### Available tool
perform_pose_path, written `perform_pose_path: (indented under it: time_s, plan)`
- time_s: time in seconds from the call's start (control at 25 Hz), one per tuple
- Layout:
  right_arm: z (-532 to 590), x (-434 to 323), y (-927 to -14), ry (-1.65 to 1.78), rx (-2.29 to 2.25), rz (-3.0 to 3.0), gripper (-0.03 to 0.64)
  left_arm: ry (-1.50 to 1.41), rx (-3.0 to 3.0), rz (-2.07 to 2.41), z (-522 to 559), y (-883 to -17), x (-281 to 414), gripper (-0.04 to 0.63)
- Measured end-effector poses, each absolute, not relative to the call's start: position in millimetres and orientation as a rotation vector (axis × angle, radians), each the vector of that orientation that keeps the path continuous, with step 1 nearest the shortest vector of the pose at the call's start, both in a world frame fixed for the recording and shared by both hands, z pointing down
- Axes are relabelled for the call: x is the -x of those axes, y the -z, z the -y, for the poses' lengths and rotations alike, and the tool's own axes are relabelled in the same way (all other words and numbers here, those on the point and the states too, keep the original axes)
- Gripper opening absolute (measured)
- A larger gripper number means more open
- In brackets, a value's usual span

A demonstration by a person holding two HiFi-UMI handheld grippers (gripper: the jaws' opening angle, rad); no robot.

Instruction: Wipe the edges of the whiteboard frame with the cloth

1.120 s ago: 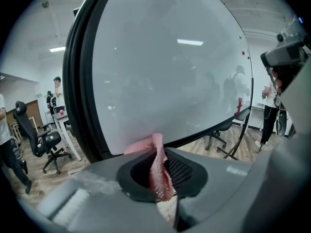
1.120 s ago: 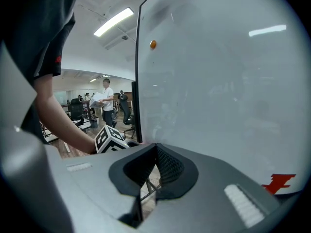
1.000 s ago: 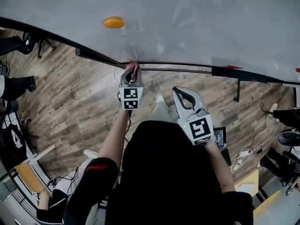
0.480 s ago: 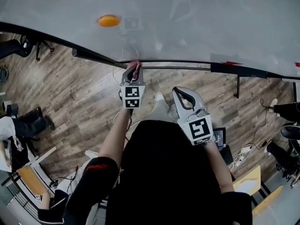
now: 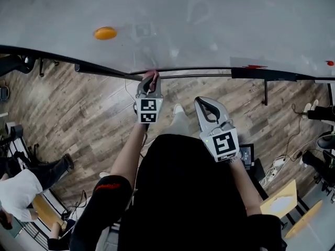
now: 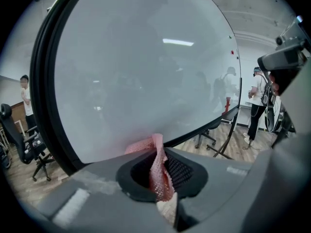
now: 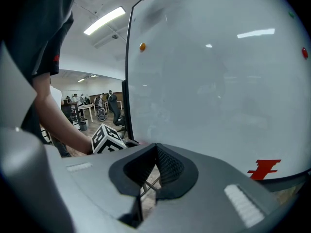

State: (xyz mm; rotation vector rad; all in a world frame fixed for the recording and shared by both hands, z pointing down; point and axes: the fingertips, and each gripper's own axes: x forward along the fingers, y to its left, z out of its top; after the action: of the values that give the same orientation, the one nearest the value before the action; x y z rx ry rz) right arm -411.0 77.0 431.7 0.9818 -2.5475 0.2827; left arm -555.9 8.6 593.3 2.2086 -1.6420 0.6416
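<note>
Left gripper [image 5: 148, 83] is clamped on the pink cloth [image 5: 152, 75], jaws closed to the cloth's thickness. The cloth's free end folds forward and touches the black lower edge of the whiteboard frame [image 5: 204, 69]. Right gripper [image 5: 208, 107] is held below the frame and apart from it, jaws closed together with nothing between them; an orange magnet [image 5: 105, 33] sits above the frame, well left of the cloth.

The wood floor [image 5: 78, 114] is brown; the whiteboard [image 5: 220, 30] stands on it by a black leg [image 5: 266, 94]; a white plug strip [image 5: 276, 163] and cables [image 5: 289, 141] lie there.
</note>
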Motion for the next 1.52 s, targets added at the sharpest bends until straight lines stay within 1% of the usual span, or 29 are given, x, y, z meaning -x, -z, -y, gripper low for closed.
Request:
perform_pose_path:
  time_s: [0.84, 1.52]
  plan:
    - [-72, 352, -437, -0.338, -1.104, 2.516, 0.002, -0.696, -2.312, 1.527, 4, -595, 487, 0.025]
    - [-72, 318, -436, -0.355, -1.151, 2.513, 0.002, -0.741, -2.326, 1.494, 10, -594, 454, 0.025]
